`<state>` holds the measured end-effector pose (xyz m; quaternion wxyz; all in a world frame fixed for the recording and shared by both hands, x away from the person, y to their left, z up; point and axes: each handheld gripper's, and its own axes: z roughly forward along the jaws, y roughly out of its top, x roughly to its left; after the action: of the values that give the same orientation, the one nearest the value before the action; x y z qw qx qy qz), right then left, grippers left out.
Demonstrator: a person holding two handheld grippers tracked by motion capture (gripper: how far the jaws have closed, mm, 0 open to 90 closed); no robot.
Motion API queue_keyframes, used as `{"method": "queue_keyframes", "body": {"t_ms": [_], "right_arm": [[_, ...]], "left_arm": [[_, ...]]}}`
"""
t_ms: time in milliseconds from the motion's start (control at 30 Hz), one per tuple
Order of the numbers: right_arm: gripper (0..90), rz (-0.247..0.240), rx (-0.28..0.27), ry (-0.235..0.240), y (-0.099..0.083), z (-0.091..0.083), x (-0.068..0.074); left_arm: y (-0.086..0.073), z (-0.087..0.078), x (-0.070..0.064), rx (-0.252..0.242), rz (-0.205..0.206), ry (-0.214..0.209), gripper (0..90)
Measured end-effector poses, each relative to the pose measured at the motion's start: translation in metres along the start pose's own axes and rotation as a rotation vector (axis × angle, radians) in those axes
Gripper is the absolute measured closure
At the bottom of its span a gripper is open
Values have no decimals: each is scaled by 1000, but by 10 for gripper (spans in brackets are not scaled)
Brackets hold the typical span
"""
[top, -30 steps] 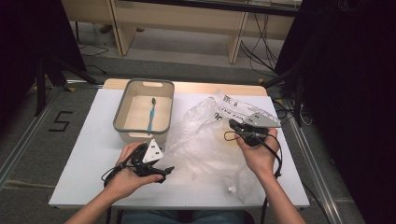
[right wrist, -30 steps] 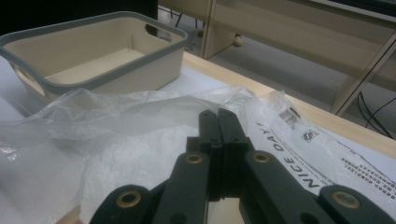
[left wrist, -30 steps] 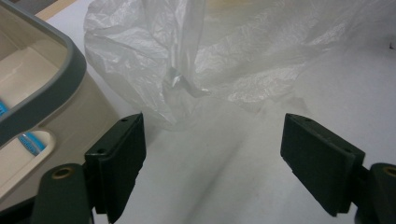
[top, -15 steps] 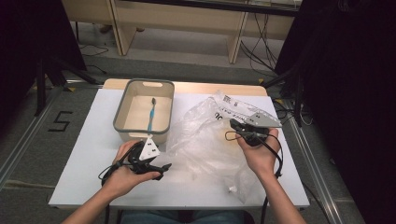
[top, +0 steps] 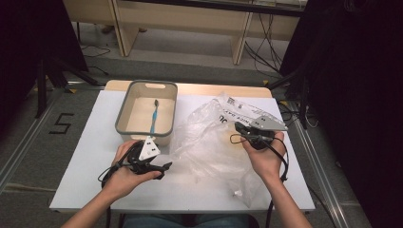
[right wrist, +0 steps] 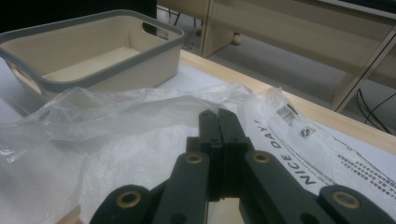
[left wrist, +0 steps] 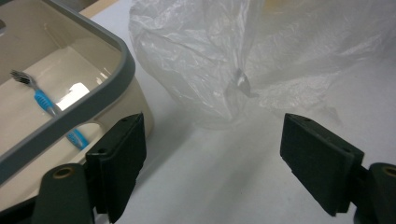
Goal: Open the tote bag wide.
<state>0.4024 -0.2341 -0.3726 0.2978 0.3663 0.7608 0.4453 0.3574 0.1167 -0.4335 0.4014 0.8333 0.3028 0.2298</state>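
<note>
Down low, the left tongs (top: 164, 167) gape wide just in front of the beige bin (top: 124, 124), clear of the white surface (top: 85, 156). Right of the bin, the right tongs (top: 237, 127) are pressed together over the crumpled clear plastic bag (top: 209, 142). Inside the bin lies a blue toothbrush (top: 153, 117).
</note>
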Motion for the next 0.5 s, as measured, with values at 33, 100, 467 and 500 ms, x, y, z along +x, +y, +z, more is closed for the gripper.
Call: {"method": "queue_keyframes", "body": {"t_ms": [33, 100, 467, 500], "right_arm": [[900, -2, 0, 1, 0, 0, 0], [900, -2, -1, 1, 0, 0, 0], [900, -1, 1, -1, -1, 0, 0], [900, -1, 1, 0, -1, 0, 0]], "left_arm": [[0, -1, 1, -6, -7, 7, 228], [0, -2, 3, -9, -11, 13, 227], [1, -5, 11, -23, -32, 48, 227], [1, -5, 12, -23, -31, 50, 227]]}}
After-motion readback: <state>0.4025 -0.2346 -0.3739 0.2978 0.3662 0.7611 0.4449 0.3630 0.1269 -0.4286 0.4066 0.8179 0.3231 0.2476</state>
